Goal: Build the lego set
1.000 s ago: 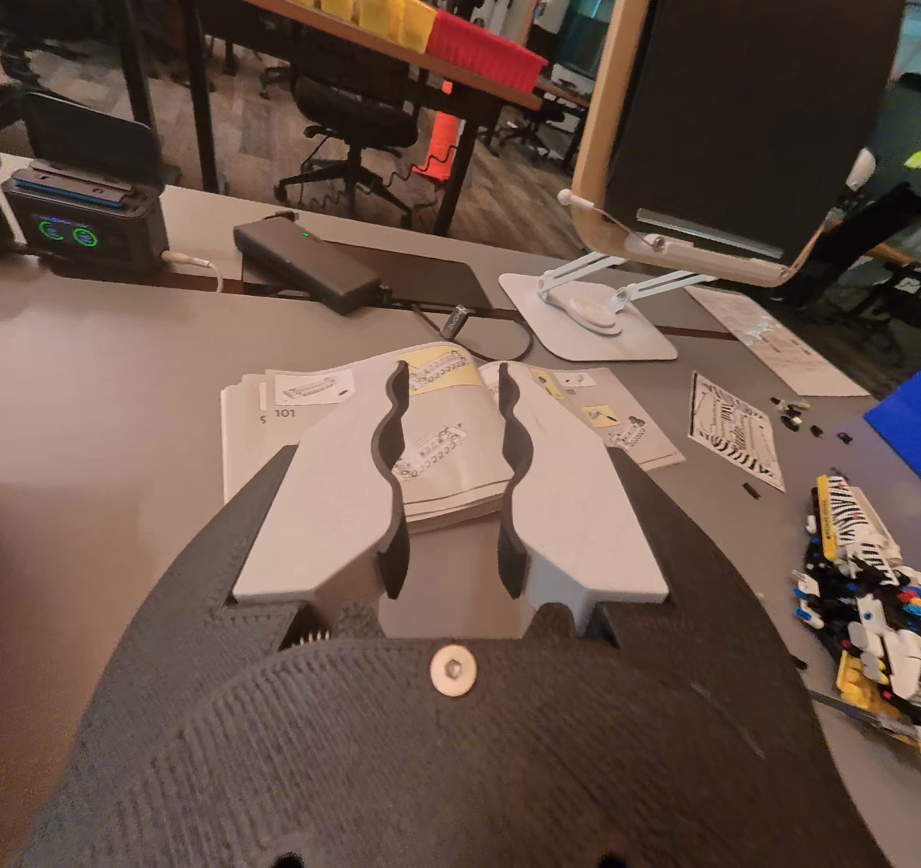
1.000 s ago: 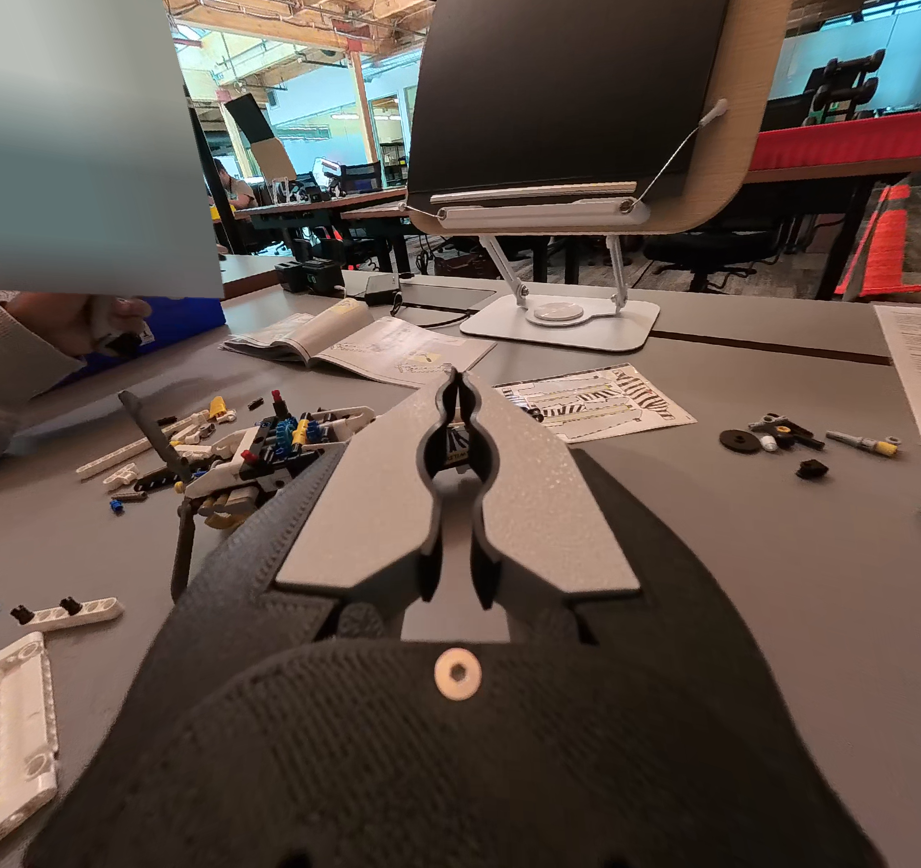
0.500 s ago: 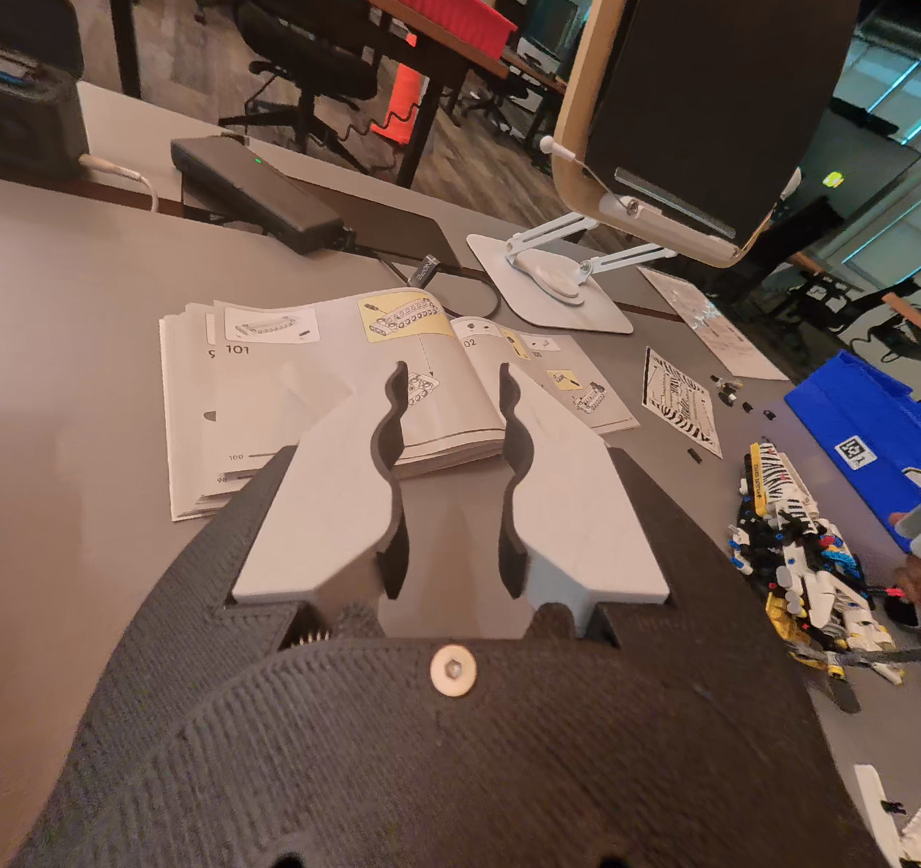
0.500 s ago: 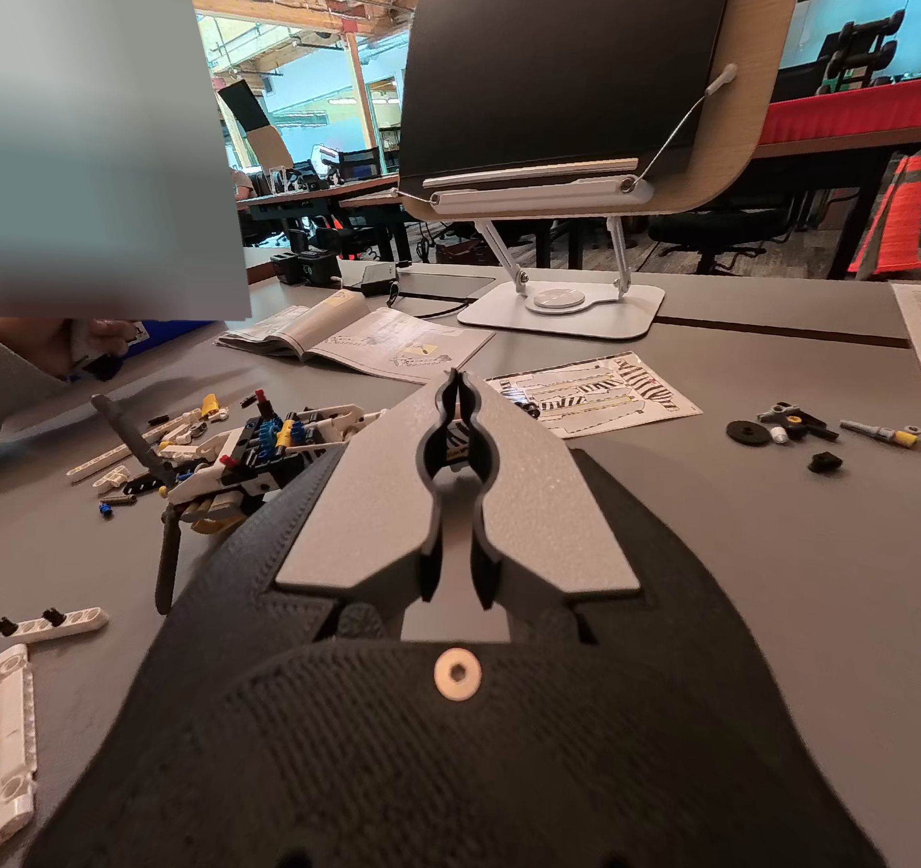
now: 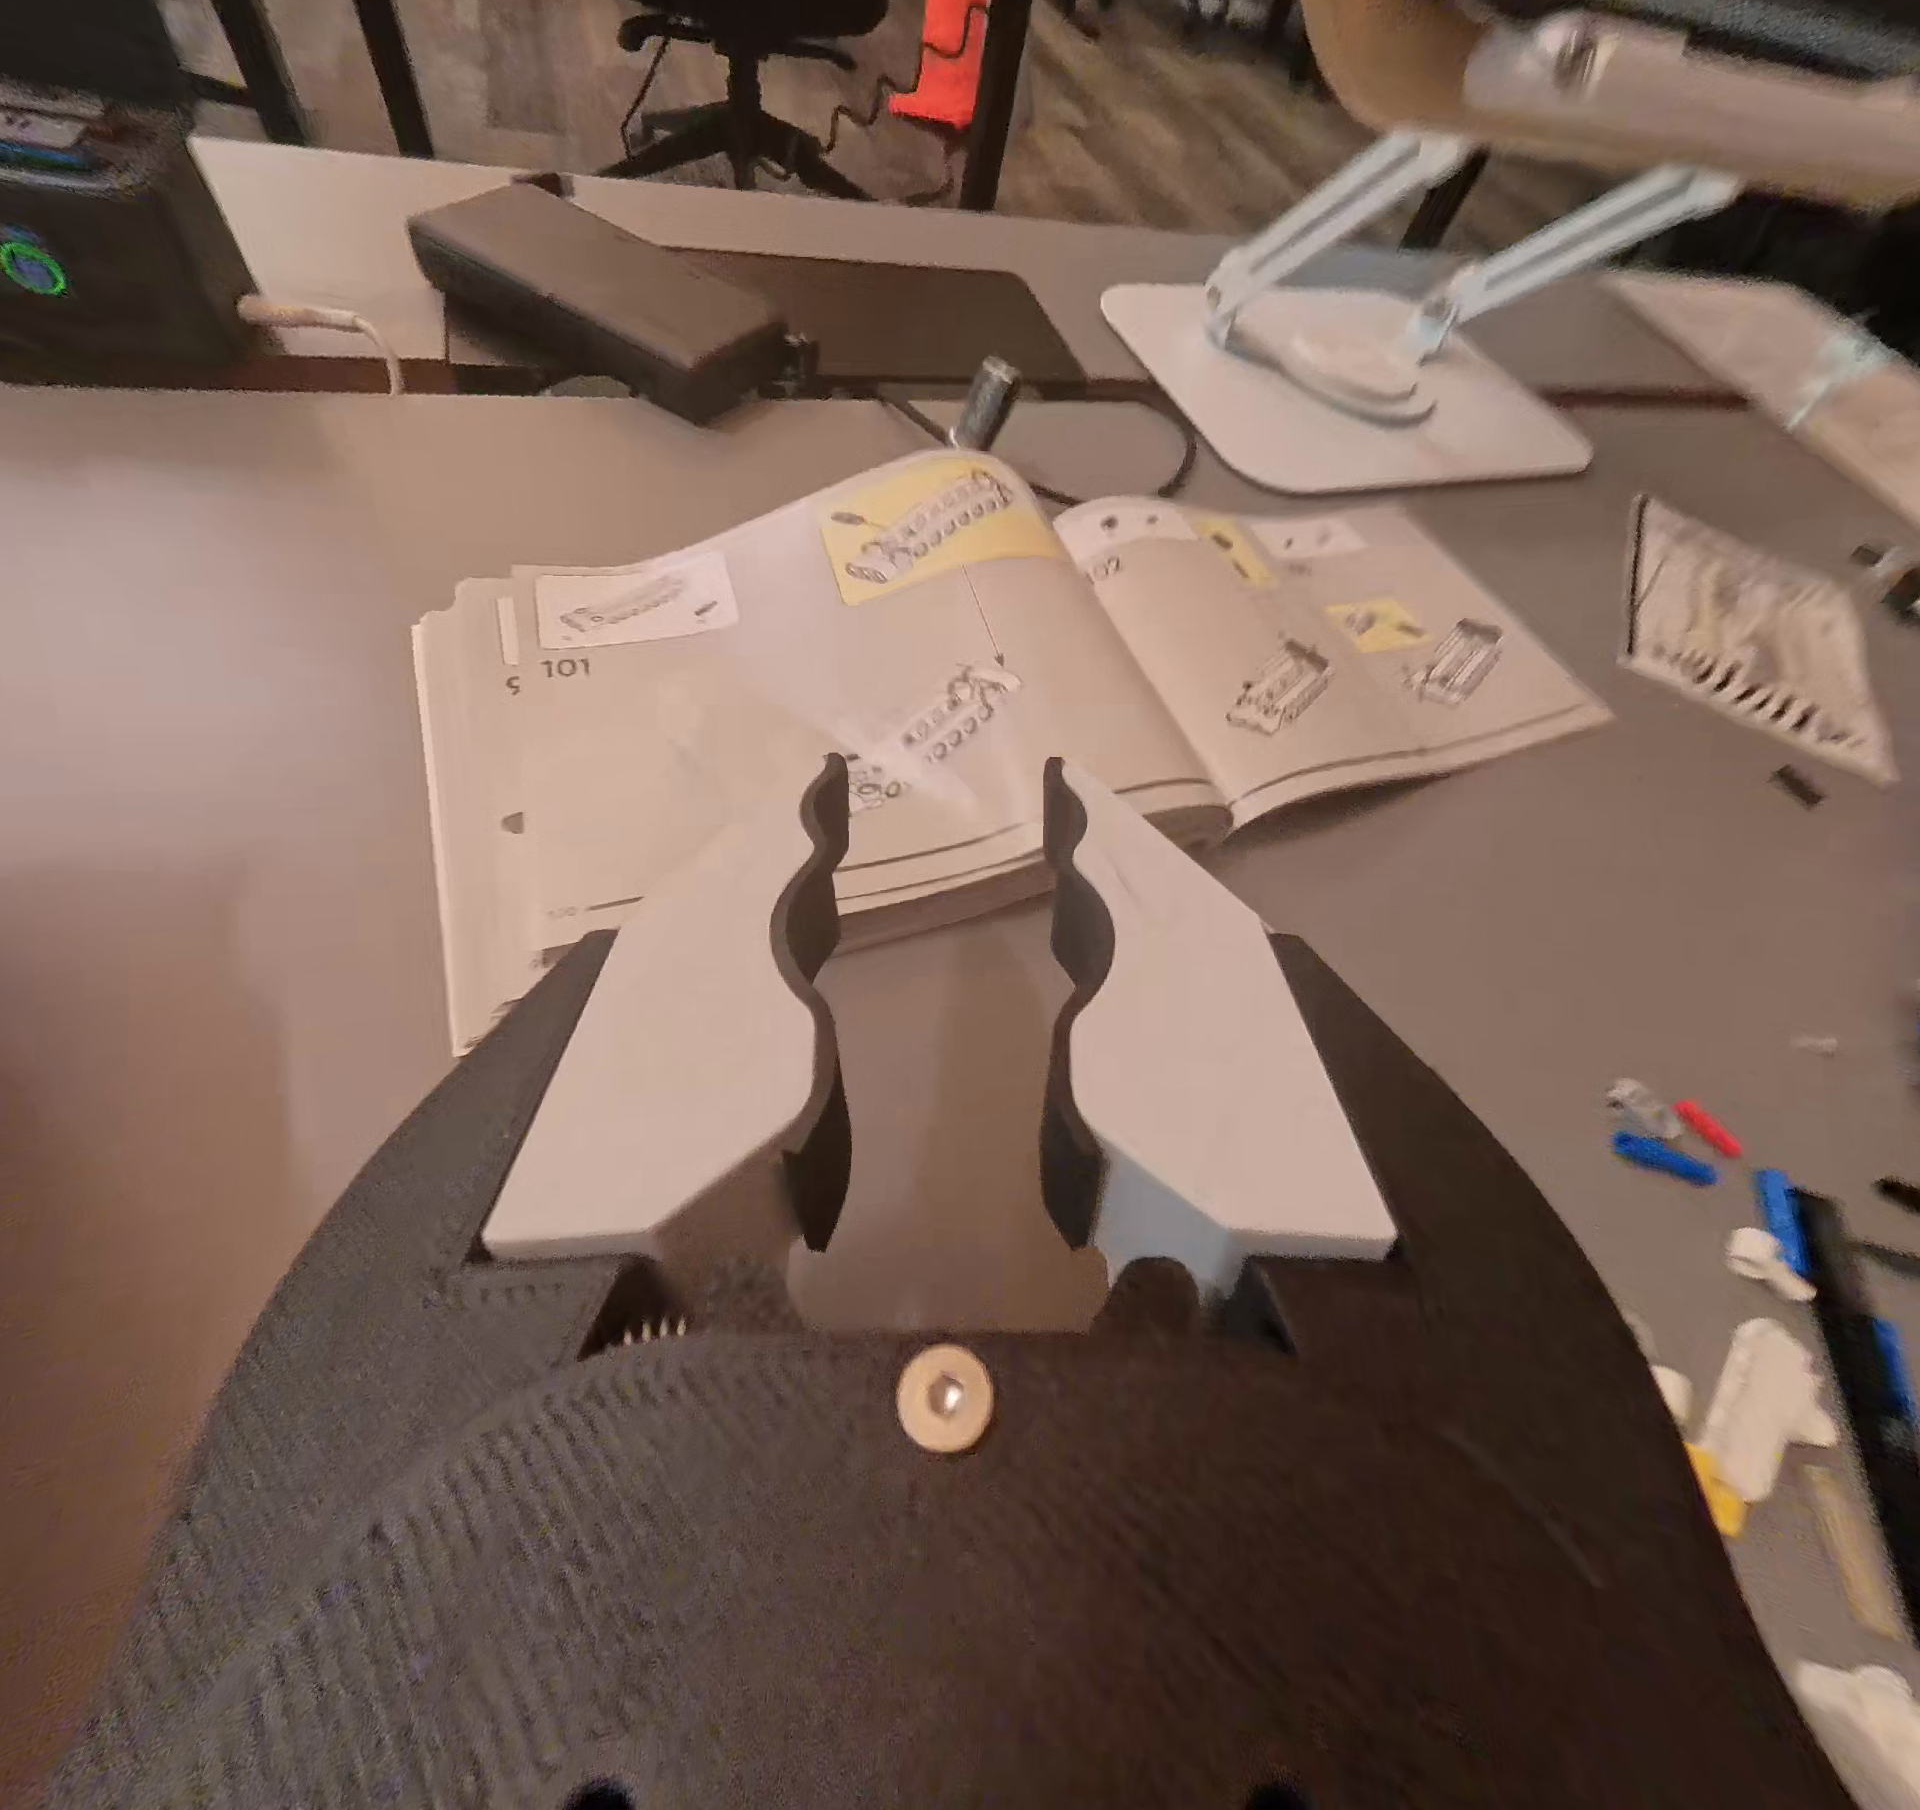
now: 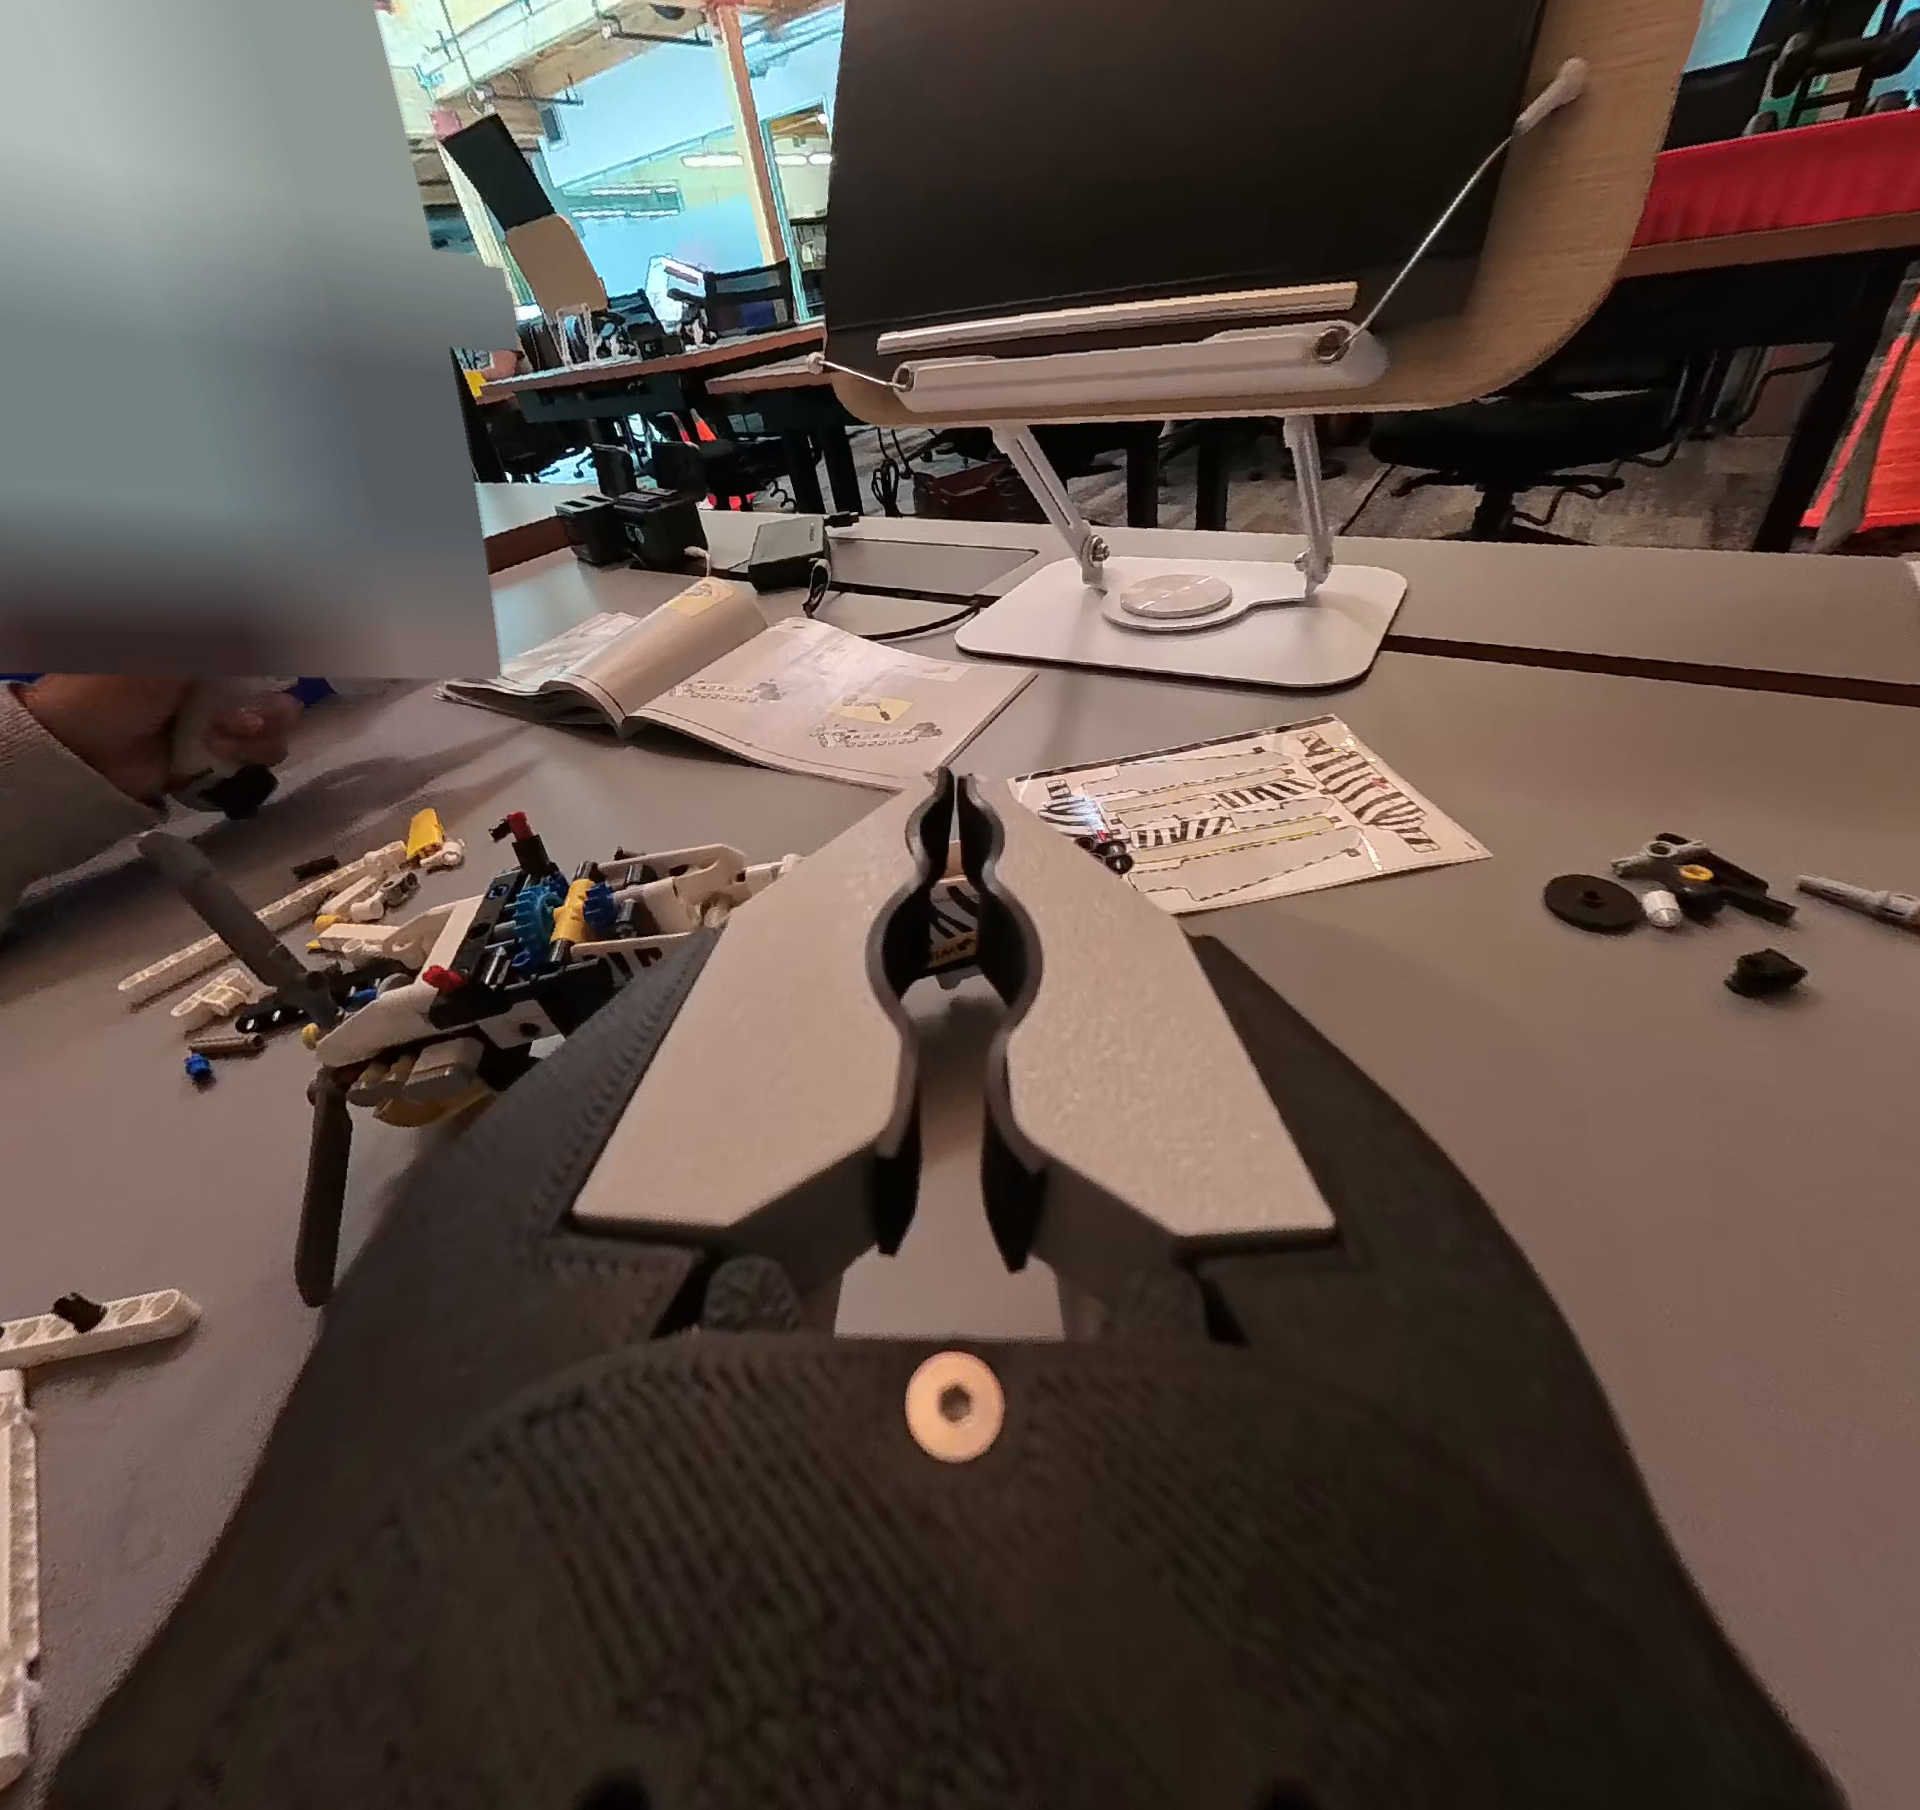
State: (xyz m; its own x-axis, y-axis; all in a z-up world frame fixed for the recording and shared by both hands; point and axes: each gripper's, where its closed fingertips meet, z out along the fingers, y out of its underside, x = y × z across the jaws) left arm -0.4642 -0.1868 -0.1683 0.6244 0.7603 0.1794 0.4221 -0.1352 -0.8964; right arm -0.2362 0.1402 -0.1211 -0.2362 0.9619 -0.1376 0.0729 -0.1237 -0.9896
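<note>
My left gripper is open and empty, held above the grey table just short of the open instruction booklet. Loose blue, red and white pieces lie to its right. My right gripper is shut with nothing visible between its tips, low over the table. The partly built lego model, black, white, blue and yellow, sits just left of its fingers. The booklet also shows in the right wrist view, and a striped sticker sheet lies ahead to the right.
A tablet stand's base stands at the back, with a dark screen above it. Small black and grey parts lie at the right, white beams at the left. A person's hand rests far left. A black power pack lies behind the booklet. My right tips are about 55 centimetres from the black power pack, my left tips only 25 centimetres.
The left gripper has swung and dropped closer to the booklet; the model has slid out of its view. The right gripper has edged slightly forward and stays shut.
</note>
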